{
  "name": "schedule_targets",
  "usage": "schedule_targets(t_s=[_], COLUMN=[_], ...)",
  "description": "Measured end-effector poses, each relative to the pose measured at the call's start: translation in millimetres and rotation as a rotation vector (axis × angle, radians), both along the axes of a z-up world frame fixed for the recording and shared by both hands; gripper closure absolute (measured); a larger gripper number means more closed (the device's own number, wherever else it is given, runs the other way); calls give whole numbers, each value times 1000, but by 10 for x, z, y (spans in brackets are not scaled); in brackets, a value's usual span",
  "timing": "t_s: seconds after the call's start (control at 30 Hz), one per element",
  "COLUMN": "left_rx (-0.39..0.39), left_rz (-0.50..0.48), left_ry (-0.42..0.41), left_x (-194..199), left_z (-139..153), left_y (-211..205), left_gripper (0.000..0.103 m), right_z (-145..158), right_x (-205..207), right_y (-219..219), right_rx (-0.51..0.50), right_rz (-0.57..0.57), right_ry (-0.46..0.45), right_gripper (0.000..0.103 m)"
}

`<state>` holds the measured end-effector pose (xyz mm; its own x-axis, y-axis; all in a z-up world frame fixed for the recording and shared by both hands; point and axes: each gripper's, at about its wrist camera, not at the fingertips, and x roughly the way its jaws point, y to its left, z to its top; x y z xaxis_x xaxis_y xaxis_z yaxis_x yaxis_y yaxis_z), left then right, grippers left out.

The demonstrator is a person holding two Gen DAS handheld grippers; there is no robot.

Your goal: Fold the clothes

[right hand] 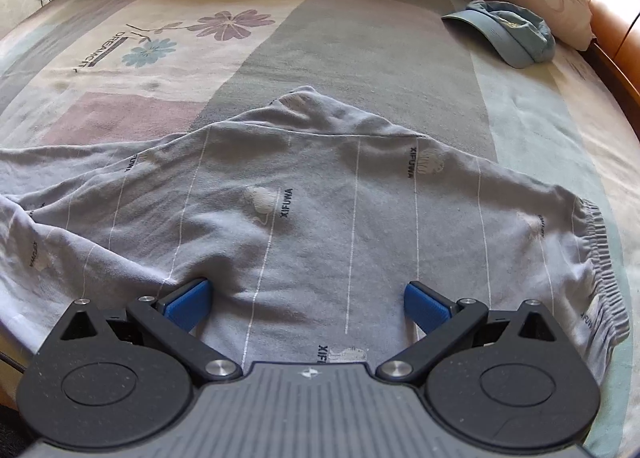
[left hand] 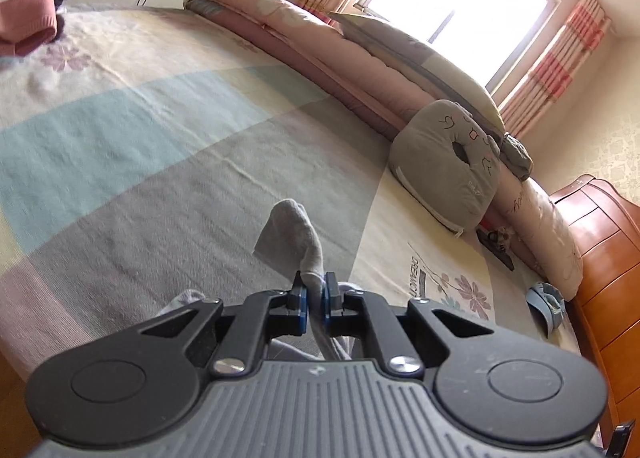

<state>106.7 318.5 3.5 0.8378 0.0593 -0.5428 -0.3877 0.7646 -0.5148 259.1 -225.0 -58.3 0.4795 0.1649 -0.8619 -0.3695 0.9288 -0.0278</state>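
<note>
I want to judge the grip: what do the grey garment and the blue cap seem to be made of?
Grey garment: looks like soft matte knit, perhaps cotton; it wrinkles loosely, and its edge is gathered with elastic. Blue cap: seems a woven, faded cotton or denim, slumped, with a stiffer brim.

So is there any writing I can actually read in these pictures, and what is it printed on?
"XIFUWA": printed many times in dark letters on the grey garment spread on the bed.
"DREAMCIT", cut off at the end: on the bedsheet beside the printed flowers; it also shows in the left wrist view.
Small writing on the grey cushion: too small to read.
Pink lettering on the rolled quilt: too blurred to read.
</note>
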Motion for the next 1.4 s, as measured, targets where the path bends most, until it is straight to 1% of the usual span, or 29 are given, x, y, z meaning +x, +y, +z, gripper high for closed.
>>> schedule_targets(t_s=[0.1,0.17,0.23,0.3,0.4,0.47,0.57,0.6,0.73,0.8,0.87,0.93,0.97,1.07,1.13,1.23,1.3,1.37,1.4], left_rx=[-15,-39,-45,-46,-8,12,38,40,50,60,87,106,110,121,103,78,64,48,39], left_rz=[-1,2,28,57,96,105,93,74,-15,-33,-44,-54,-41,-2,5,2,-19,-29,-31], left_ry=[-1,28,78,134,191,194,186,180,167,178,179,179,191,228,257,300,321,345,360], left_x=[3,20,16,7,-33,-49,-16,22,231,334,392,435,431,420,375,307,270,238,226], left_z=[-158,-267,-347,-388,-346,-262,-102,-55,88,142,196,240,240,240,178,75,-14,-104,-148], left_y=[45,102,144,190,241,256,200,156,-68,-167,-244,-295,-285,-257,-236,-218,-230,-231,-228], left_gripper=[97,97,95,87,86,85,79,76,72,71,71,68,64,62,59,49,41,37,37], right_z=[5,9,8,8,6,4,-2,-4,-9,-13,-15,-16,-14,25,110,318,404,490,533], right_x=[6,3,0,-1,3,5,5,3,-7,-17,-25,-32,-35,-31,-38,-47,-12,23,40], right_y=[13,19,28,34,37,34,27,26,21,17,6,-7,-13,-21,13,166,396,626,741], right_rx=[-6,-10,-13,-15,-15,-12,-8,-7,-3,1,6,13,16,25,34,67,128,190,221], right_rz=[9,6,2,0,-3,-4,-6,-7,-10,-12,-15,-19,-19,-12,19,101,166,231,263], right_ry=[-2,-2,-2,-3,-1,1,0,-1,-5,-9,-12,-13,-13,7,10,-26,-19,-12,-9], right_gripper=[0,0,0,0,0,0,0,0,0,0,0,0,0,0,0,0,0,0,0])
